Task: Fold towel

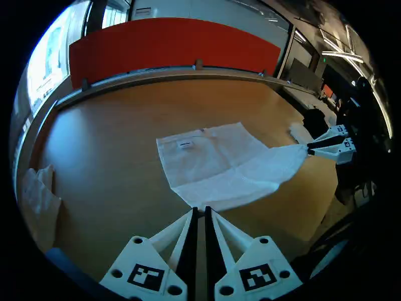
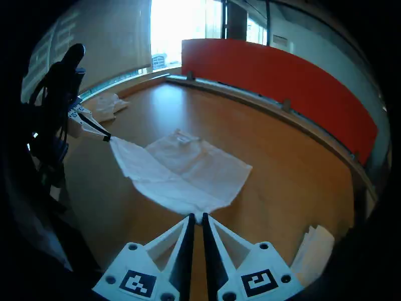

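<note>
- The wooden table (image 1: 110,150) takes up most of both views, with a raised rim along its far edge.
- A red panel (image 1: 170,47) stands upright behind that far rim; in the right gripper view it runs along the table's right side (image 2: 280,80).
- The white towel (image 1: 220,165) lies near the middle of the table. Its far part is flat on the wood, and its near edge is pulled up into a taut strip between the two tools.
- Loose white cloths (image 1: 37,200) sit in a heap at the table's left edge, well apart from the towel. The right gripper view shows another heap (image 2: 313,251) by its lower right rim.
- The left tool (image 1: 199,209) is narrow, its fingers almost together, and it pinches one near corner of the towel at their tips. In the right gripper view it shows farther off, holding that corner above the table.
- The right tool (image 2: 197,216) is just as narrow and clamps the other near corner. In the left gripper view it grips the towel at the right end of the strip.
- A small label (image 1: 184,145) lies on the flat part of the towel, near its far edge.
</note>
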Motion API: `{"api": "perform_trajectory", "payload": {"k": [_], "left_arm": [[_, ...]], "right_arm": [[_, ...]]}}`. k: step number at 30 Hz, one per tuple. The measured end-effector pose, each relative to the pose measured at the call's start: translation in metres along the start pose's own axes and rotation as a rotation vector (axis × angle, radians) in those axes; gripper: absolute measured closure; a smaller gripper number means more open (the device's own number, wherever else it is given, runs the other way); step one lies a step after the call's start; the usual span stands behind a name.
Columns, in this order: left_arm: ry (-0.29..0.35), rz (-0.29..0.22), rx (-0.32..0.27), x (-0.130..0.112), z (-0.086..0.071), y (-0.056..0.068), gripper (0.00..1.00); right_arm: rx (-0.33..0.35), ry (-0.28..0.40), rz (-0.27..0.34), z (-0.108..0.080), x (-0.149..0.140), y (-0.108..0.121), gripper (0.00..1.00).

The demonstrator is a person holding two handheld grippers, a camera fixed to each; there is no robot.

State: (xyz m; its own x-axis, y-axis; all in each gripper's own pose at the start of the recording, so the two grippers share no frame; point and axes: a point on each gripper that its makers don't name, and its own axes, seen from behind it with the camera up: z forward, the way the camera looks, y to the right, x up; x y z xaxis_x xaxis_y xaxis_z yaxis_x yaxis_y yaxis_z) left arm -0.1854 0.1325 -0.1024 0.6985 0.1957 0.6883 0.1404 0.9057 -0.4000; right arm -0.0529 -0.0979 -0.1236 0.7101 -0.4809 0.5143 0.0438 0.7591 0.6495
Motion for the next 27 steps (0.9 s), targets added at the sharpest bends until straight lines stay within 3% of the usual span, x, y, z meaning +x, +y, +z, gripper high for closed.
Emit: {"api": "perform_trajectory", "payload": {"k": [13, 27], "left_arm": [[-0.019, -0.017, -0.038, -0.007, -0.022, 0.014, 0.9], [-0.01, -0.038, -0.039, -0.006, -0.02, 0.013, 0.9]], "right_arm": [[0.017, -0.003, 0.016, -0.029, 0.003, -0.009, 0.88], [0.019, -0.009, 0.012, -0.026, 0.006, -0.008, 0.88]]}}
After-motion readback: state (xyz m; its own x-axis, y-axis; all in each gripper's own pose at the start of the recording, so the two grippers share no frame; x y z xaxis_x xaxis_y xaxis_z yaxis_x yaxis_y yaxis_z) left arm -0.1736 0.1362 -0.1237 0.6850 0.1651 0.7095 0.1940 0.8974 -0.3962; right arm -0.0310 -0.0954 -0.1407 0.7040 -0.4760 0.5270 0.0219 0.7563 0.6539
